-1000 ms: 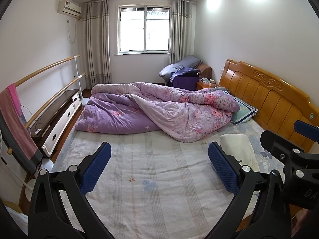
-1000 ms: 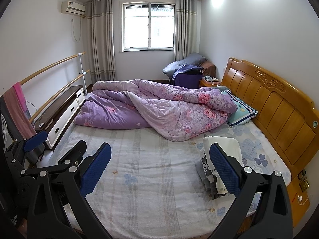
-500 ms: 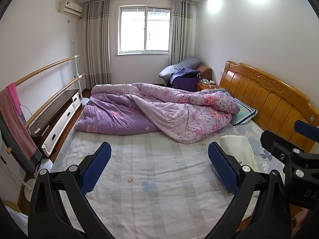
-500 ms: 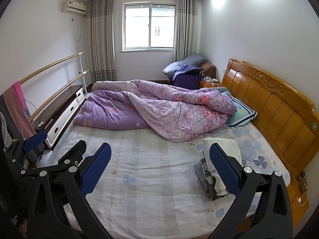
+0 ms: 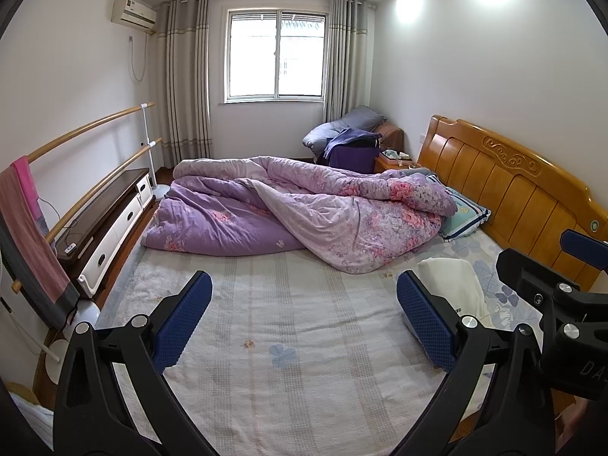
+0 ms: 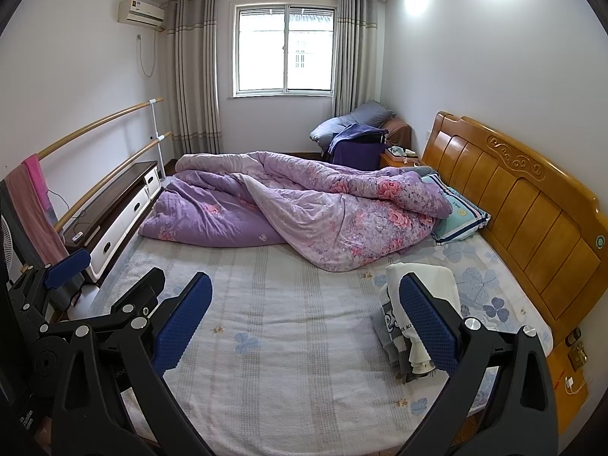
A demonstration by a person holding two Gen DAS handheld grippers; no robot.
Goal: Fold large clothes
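A stack of folded clothes (image 6: 418,296), cream on top with grey and white printed pieces under it, lies on the bed's right side near the headboard; in the left wrist view its cream top (image 5: 452,281) shows behind my right finger pad. My left gripper (image 5: 304,321) is open and empty, held above the striped bed sheet (image 5: 288,323). My right gripper (image 6: 304,321) is open and empty too, with the stack just behind its right finger (image 6: 429,319). The left gripper's body (image 6: 76,304) shows at the left of the right wrist view.
A rumpled purple floral quilt (image 5: 304,209) covers the far half of the bed. A teal pillow (image 5: 463,214) lies by the wooden headboard (image 5: 513,190). A low TV cabinet (image 5: 110,220), wooden rails and a hanging pink towel (image 5: 26,228) line the left wall.
Both views have drifted only slightly; the grippers stay open and nothing on the bed has moved.
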